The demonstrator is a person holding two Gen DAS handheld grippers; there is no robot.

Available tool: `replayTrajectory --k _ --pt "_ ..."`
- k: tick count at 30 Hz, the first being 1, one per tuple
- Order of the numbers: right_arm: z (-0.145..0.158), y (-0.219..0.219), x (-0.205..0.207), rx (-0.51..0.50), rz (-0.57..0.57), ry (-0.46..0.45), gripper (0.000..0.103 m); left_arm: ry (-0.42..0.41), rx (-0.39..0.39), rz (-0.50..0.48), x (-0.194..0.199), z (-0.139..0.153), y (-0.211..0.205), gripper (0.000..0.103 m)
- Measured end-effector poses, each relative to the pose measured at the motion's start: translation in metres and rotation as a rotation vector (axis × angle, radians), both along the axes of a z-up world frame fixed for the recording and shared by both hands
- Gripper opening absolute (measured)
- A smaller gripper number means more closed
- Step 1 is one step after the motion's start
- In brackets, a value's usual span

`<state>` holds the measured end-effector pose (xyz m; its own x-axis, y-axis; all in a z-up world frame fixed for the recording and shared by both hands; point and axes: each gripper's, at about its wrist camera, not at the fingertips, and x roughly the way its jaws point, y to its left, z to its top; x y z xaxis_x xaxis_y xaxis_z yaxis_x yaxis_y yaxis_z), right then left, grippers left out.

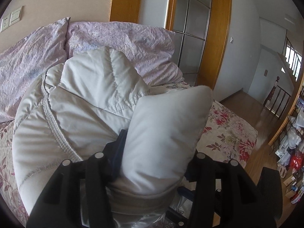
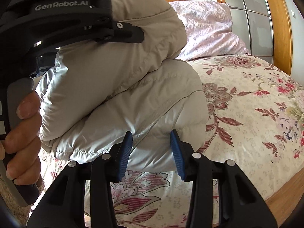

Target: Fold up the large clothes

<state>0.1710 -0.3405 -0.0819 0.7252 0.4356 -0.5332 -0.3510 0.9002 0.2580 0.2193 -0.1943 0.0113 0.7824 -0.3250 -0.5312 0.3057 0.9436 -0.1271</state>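
Note:
A cream puffer jacket (image 1: 79, 102) lies bunched on the bed. My left gripper (image 1: 152, 163) is shut on a thick fold of the jacket that bulges up between its fingers and hides the pads. In the right wrist view the jacket (image 2: 117, 95) is doubled over itself. The left gripper's black body (image 2: 57, 19) shows there at top left, held by a hand and clamped on the upper fold. My right gripper (image 2: 152, 152) is open, with its blue pads (image 2: 125, 152) on either side of the jacket's lower edge.
The bed has a floral cover (image 2: 247, 114). Lilac pillows (image 1: 117, 39) lie at its head. A wooden door frame (image 1: 218, 38) and glass door stand behind. The bed's wooden edge (image 2: 285, 193) is at right. Clutter on shelves (image 1: 292, 152) lines the far right.

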Motion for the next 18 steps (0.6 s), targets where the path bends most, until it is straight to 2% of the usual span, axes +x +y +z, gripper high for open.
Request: replayTrajectory --k 9,18 --pt "-0.004 -0.012 -0.005 -0.007 -0.024 -0.007 0.043 0.025 0.04 -0.025 0.006 -0.015 -0.017 0.051" --pt "-0.012 -0.033 -0.006 -0.001 -0.089 0.021 0.05 0.04 0.09 -0.045 0.006 -0.029 -0.034 0.053"
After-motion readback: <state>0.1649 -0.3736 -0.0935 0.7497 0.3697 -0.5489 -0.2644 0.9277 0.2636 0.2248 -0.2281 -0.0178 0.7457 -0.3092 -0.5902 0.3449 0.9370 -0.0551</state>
